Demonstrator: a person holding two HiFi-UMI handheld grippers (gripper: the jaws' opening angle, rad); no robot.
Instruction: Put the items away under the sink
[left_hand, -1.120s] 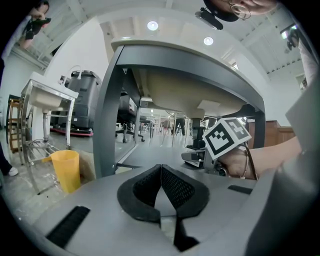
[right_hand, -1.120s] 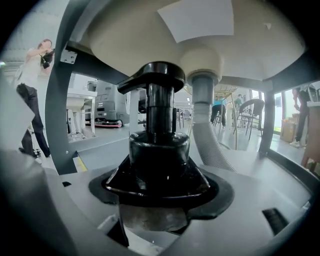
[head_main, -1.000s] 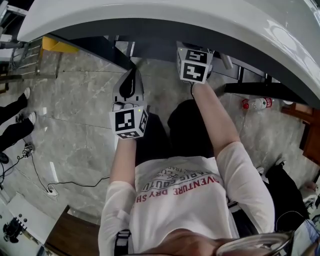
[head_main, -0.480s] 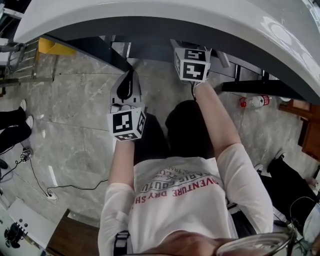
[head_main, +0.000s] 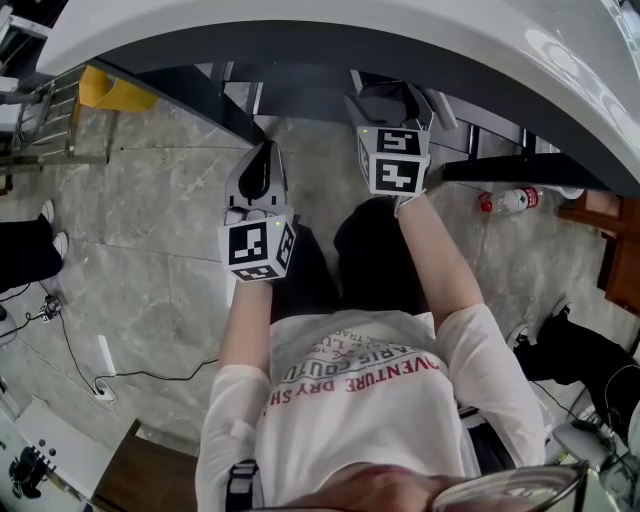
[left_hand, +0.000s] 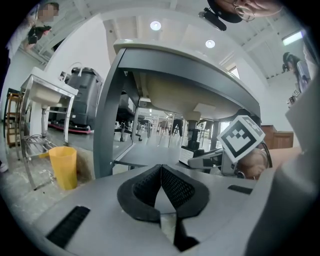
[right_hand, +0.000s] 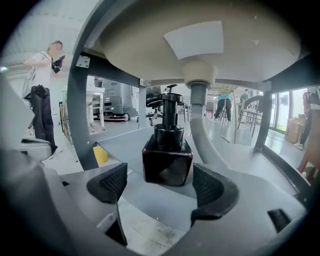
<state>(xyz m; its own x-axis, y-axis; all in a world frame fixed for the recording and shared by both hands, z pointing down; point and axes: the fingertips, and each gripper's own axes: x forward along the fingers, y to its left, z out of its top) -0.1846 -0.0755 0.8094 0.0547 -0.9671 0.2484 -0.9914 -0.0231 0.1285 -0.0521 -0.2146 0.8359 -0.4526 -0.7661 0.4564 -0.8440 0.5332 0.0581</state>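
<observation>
Standing on shelf (right_hand: 125, 144): dark pump bottle (right_hand: 167, 152), just beyond right claw (right_hand: 160, 184), jaws just opening, untouching; left claw (left_hand: 161, 176) closed, empty.

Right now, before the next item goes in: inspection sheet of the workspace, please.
Surface: grey shelf under the sink basin.
Job's things: dark pump bottle upright on the shelf, beside the drain pipe.
Clutter: yellow cup and plastic bottle on the floor.
Grippers: left claw shut, empty; right claw open, its jaws have just been opening, pump bottle free just beyond the tips.
Cables: white cable on the floor at left.
Surroundings: bystander's legs at left.
</observation>
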